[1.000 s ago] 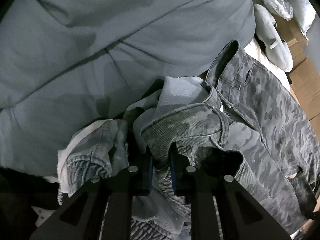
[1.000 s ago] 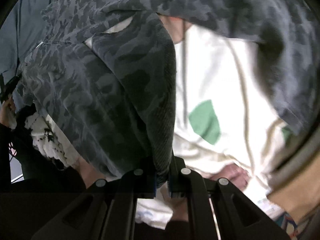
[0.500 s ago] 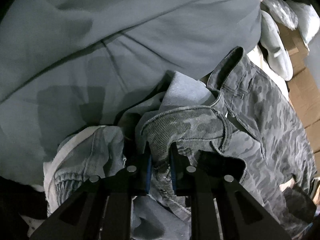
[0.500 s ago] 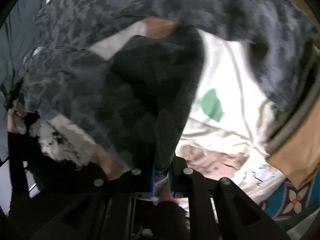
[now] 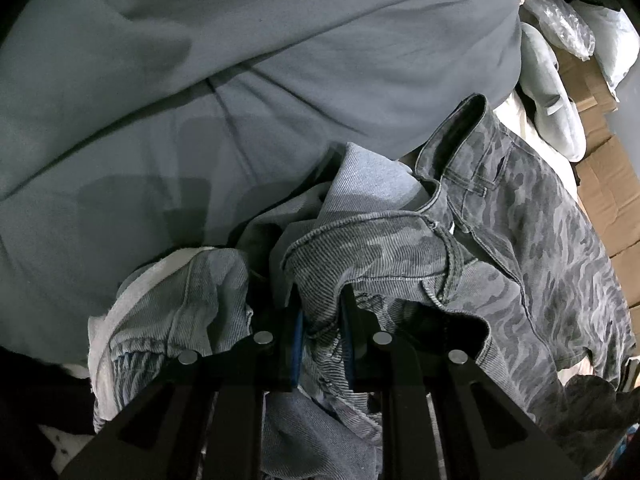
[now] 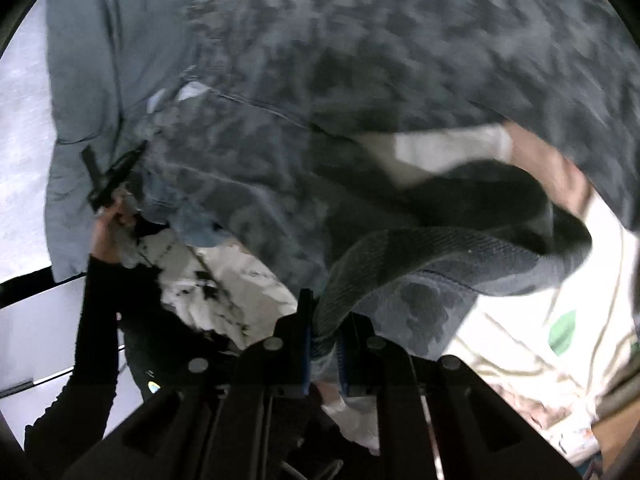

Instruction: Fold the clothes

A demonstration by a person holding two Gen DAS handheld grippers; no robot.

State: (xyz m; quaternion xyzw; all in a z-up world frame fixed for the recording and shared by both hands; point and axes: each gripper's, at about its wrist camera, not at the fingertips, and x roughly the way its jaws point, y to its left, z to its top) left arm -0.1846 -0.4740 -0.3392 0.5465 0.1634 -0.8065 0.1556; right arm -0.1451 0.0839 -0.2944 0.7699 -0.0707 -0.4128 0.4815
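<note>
- Spreading across the whole upper half of the left wrist view, a grey-blue quilt (image 5: 224, 92) forms the backdrop, creased from 9 o'clock toward 2 o'clock.
- The camouflage trousers (image 5: 532, 248) lie from the centre out to 4 o'clock on that quilt, waistband bunched at the middle; in the blurred right wrist view the same trousers (image 6: 380, 92) hang across the frame from 10 to 3 o'clock.
- A cream cloth with green patches (image 6: 532, 336) sits at 4 o'clock beneath the trousers in the right wrist view.
- Flattened cardboard (image 5: 604, 196) lines the 3 o'clock edge, with pale plastic bags (image 5: 568, 20) at 1 o'clock.
- A light denim garment (image 5: 192, 300) is crumpled at 8 o'clock, just beside the trousers.
- The left gripper (image 5: 320, 320) is clamped on the ribbed waistband at 6 o'clock.
- The right gripper (image 6: 324, 336) pinches a trouser hem between its blue-edged fingers (image 6: 306, 344) at 6 o'clock.
</note>
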